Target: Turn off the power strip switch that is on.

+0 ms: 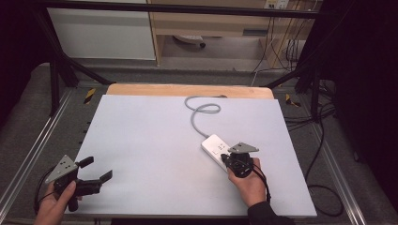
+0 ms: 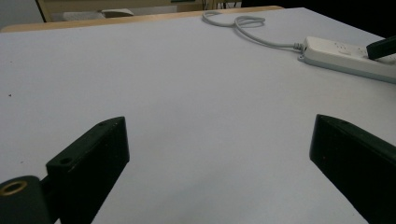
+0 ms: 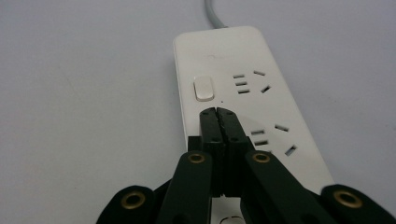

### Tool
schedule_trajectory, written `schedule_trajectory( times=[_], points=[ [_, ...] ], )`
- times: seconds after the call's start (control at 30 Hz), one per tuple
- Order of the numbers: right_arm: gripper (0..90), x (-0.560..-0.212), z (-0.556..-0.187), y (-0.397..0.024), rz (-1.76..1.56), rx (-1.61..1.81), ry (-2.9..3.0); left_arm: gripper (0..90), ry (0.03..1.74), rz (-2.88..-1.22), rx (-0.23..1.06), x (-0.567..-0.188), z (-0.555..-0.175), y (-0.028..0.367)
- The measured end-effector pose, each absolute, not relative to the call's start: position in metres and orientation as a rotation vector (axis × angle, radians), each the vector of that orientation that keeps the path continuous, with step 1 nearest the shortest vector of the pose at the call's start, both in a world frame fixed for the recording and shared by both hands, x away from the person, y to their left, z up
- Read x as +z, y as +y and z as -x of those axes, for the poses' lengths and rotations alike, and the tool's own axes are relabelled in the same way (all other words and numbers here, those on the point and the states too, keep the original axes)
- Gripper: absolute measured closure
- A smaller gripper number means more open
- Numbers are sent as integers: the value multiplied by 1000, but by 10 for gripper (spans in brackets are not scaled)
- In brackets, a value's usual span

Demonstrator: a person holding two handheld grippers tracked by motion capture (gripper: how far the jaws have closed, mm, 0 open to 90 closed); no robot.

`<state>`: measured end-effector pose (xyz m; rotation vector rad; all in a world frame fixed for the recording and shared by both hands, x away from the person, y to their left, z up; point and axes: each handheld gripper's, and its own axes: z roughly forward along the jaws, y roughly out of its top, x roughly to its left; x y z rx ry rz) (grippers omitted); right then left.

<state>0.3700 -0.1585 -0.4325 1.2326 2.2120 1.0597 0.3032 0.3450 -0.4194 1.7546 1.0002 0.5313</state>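
Observation:
A white power strip (image 1: 213, 147) lies on the pale grey table top (image 1: 150, 150), right of centre, with its grey cable (image 1: 199, 112) looping toward the far edge. In the right gripper view the strip (image 3: 224, 60) shows a white rocker switch (image 3: 204, 88) and socket slots. My right gripper (image 3: 217, 111) is shut, jaws pressed together with nothing between them, tips over the strip just short of the switch. A hand holds it over the strip's near end (image 1: 239, 161). My left gripper (image 1: 96, 169) is open at the table's near left corner, jaws wide over bare table (image 2: 219, 126).
The strip (image 2: 345, 56) and cable (image 2: 243, 23) lie far right in the left gripper view. A wooden board edge (image 1: 187, 90) runs behind the table. Black frame bars (image 1: 56, 65) stand at both back corners, loose cables (image 1: 324, 187) on the floor at right.

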Motion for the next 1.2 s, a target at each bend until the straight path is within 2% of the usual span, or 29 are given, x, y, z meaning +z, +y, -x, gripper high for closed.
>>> schedule_trajectory(
  times=[1.2],
  points=[
    [900,-433,-369,-160,-1237,1078,2213,47,994,-1758,535,-419,-304,346]
  ],
)
